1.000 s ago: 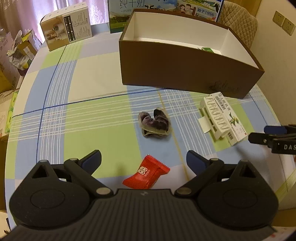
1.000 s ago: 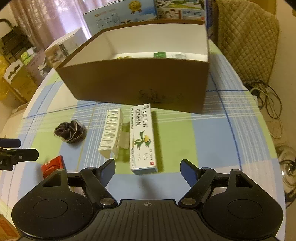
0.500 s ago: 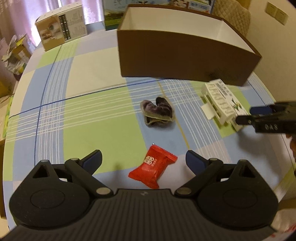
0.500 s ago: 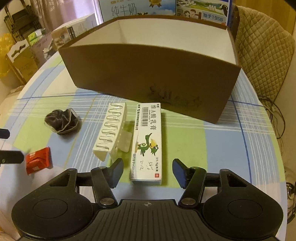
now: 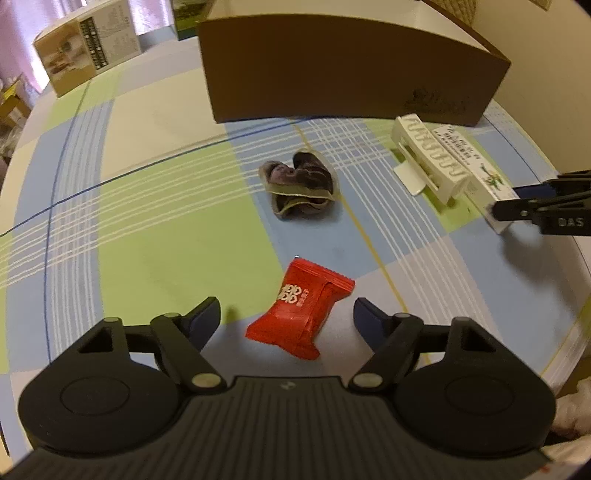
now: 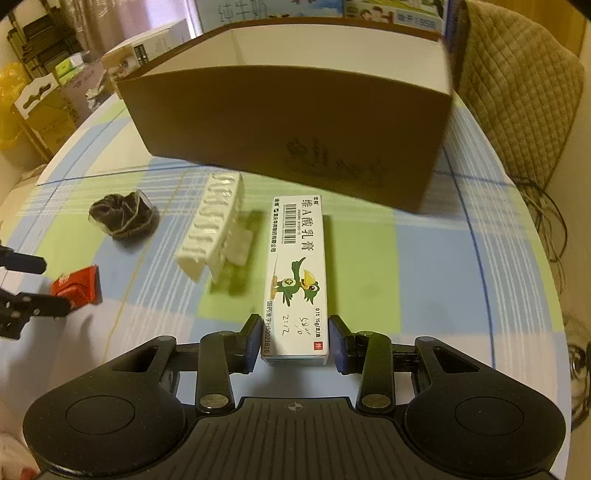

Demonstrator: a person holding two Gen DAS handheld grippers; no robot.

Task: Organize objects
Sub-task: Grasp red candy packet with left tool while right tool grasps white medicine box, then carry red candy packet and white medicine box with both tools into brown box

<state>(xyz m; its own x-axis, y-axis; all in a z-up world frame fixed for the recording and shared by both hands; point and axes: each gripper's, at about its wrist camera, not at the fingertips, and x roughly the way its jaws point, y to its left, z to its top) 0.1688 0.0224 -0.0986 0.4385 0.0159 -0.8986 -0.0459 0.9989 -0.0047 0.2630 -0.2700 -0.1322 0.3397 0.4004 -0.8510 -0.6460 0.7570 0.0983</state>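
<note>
A red candy packet [image 5: 299, 306] lies on the checked tablecloth between the fingers of my left gripper [image 5: 287, 317]. Its jaws are closing, and both pads stand clear of the packet. My right gripper [image 6: 295, 341] straddles the near end of a white ointment box [image 6: 297, 266] with a green duck on it. Those jaws are closing too, the pads almost on the box's sides with a thin gap on the right. A white ribbed plastic holder [image 6: 214, 232] lies left of the box, and a dark item in clear wrap [image 6: 123, 216] farther left. The brown open carton [image 6: 295, 122] stands behind.
A small printed carton [image 5: 88, 55] stands at the table's back left. Milk cartons [image 6: 391, 11] rise behind the brown carton, with a quilted chair [image 6: 517, 92] at the right. The round table edge [image 5: 565, 343] curves close by on the right.
Both grippers sank toward the table. The right jaws narrowed from wide apart to almost on the ointment box. The left jaws narrowed around the red packet. The white holder looks shifted slightly away from the box.
</note>
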